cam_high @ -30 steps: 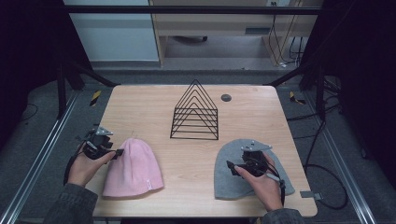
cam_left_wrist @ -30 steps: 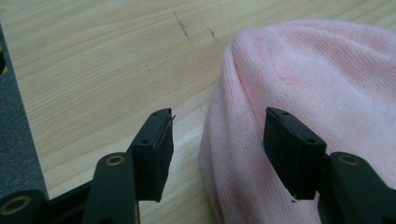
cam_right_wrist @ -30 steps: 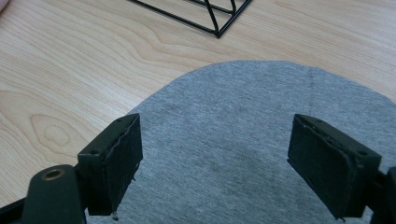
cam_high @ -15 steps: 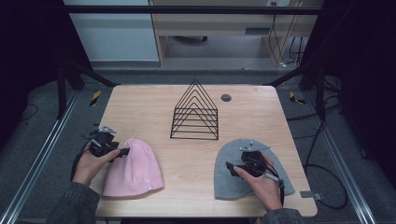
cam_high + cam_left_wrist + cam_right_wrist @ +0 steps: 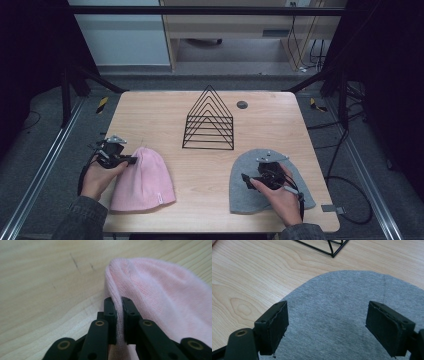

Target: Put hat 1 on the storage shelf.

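A pink knit beanie [image 5: 142,181] lies flat at the table's front left. My left gripper [image 5: 131,160] is shut on its left edge; in the left gripper view the pink beanie [image 5: 160,297] has a fold of its rim pinched between the jaws of the left gripper [image 5: 119,307]. A grey beanie [image 5: 252,187] lies at the front right. Over it hovers my right gripper [image 5: 246,178], open. In the right gripper view the grey beanie [image 5: 342,315] spreads under the wide-apart jaws of the right gripper [image 5: 334,327], with nothing between them.
A black wire triangular rack [image 5: 210,122] stands upright in the middle of the wooden table [image 5: 150,115]. A small dark round grommet [image 5: 242,104] sits behind it to the right. The rack's corner [image 5: 332,250] lies ahead of the right gripper.
The left gripper has moved right onto the pink beanie's edge and shut on it. The right gripper has stayed over the grey beanie.
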